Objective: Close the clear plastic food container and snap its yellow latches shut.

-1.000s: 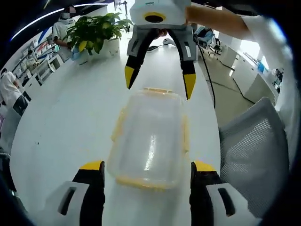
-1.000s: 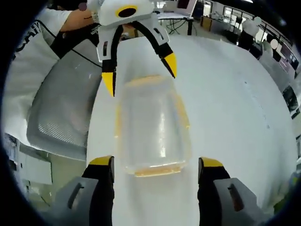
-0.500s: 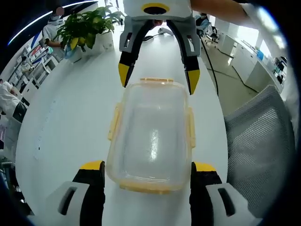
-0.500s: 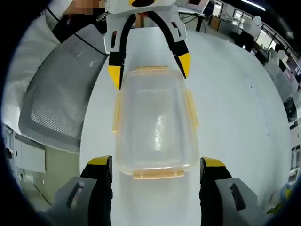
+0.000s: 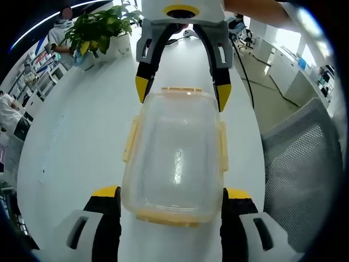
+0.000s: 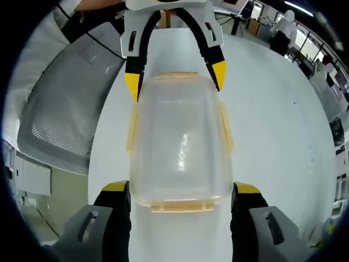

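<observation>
The clear plastic container (image 5: 174,158) lies on the white table (image 5: 82,136) with its lid on top. Yellow latches (image 5: 130,143) stick outward along its sides and ends. My left gripper (image 5: 172,194) is open, and its jaws straddle the near end of the container. My right gripper (image 5: 182,91) reaches in from the far side, open, its yellow tips flanking the opposite end. In the right gripper view the same container (image 6: 177,147) sits between my right gripper (image 6: 180,189) and the left gripper (image 6: 175,78). A side latch (image 6: 225,128) flares out.
A grey mesh chair (image 5: 297,164) stands beside the table edge, also seen as the chair (image 6: 60,109). A potted plant (image 5: 101,33) sits at the far end of the table. People stand in the background. A black cable (image 5: 242,82) runs along the table's right edge.
Both grippers have closed in on the container from opposite ends. Their open jaws now flank its ends, and it looks larger in both views.
</observation>
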Action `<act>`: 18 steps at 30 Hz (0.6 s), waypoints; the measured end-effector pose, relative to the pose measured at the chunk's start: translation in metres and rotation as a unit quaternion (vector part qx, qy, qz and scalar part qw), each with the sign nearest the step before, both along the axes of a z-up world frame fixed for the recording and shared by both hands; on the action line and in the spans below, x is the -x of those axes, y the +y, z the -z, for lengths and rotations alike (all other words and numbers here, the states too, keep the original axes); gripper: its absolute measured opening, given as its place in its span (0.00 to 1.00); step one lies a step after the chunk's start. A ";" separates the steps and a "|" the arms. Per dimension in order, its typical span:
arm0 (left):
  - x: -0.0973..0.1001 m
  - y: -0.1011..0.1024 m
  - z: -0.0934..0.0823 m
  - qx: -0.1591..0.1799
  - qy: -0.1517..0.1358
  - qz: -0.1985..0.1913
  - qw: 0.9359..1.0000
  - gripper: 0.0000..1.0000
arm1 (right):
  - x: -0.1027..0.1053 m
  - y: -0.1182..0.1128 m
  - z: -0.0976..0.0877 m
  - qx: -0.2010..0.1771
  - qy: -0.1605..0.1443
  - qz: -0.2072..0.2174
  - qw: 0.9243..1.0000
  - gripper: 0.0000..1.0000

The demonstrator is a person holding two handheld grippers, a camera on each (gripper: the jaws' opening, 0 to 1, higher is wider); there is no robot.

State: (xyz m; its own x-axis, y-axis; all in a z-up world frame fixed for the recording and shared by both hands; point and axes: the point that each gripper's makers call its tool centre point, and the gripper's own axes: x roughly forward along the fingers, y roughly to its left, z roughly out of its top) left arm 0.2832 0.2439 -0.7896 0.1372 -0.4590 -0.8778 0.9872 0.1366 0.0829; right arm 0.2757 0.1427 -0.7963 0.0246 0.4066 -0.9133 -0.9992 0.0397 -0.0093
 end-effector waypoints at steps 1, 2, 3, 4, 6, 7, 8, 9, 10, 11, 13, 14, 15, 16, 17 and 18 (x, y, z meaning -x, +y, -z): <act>0.000 0.000 0.000 0.000 0.001 -0.001 1.000 0.73 | 0.000 0.000 0.000 -0.001 0.000 0.000 1.000 0.72; 0.000 0.000 0.001 0.000 0.002 -0.001 1.000 0.73 | 0.000 0.000 0.000 -0.002 0.000 0.001 1.000 0.72; 0.000 0.000 0.001 0.000 0.002 -0.001 1.000 0.73 | 0.000 0.000 0.000 -0.003 0.000 0.001 1.000 0.72; 0.000 0.000 0.001 0.000 0.002 -0.001 1.000 0.73 | 0.000 0.000 0.000 -0.003 0.000 0.001 1.000 0.72; 0.000 0.000 0.001 0.000 0.004 -0.002 1.000 0.73 | 0.000 0.000 0.000 -0.003 0.000 0.002 1.000 0.72; 0.000 0.000 0.002 -0.001 0.004 -0.002 1.000 0.73 | 0.000 0.000 0.000 -0.003 0.001 0.002 1.000 0.72; 0.000 0.000 0.002 -0.001 0.004 -0.002 1.000 0.73 | 0.000 0.000 0.000 -0.003 0.001 0.002 1.000 0.72; 0.000 0.000 0.002 -0.001 0.004 -0.002 1.000 0.73 | 0.000 0.000 0.000 -0.003 0.001 0.002 1.000 0.72; 0.000 0.000 0.002 -0.001 0.004 -0.002 1.000 0.73 | 0.000 0.000 0.000 -0.003 0.001 0.002 1.000 0.72; 0.000 0.001 0.002 -0.001 0.004 -0.002 1.000 0.73 | 0.001 0.000 0.000 -0.003 0.001 0.002 1.000 0.72; 0.000 0.001 0.002 -0.001 0.005 -0.002 1.000 0.73 | 0.001 0.000 0.000 -0.002 0.001 0.003 1.000 0.72; 0.000 0.001 0.002 -0.001 0.005 -0.002 1.000 0.73 | 0.000 0.000 0.000 -0.002 0.001 0.003 1.000 0.72; 0.000 0.001 0.002 -0.001 0.005 -0.002 1.000 0.73 | 0.000 0.000 0.000 -0.001 0.001 0.003 1.000 0.72; 0.000 0.001 0.003 -0.001 0.005 -0.002 1.000 0.73 | 0.001 0.000 0.000 -0.001 0.000 0.003 1.000 0.72; 0.000 0.001 0.003 -0.002 0.004 -0.001 1.000 0.74 | 0.001 0.001 0.000 -0.001 0.001 0.004 1.000 0.72; -0.001 0.002 0.003 -0.003 0.003 0.001 1.000 0.74 | 0.001 0.002 0.000 -0.002 0.001 0.006 1.000 0.72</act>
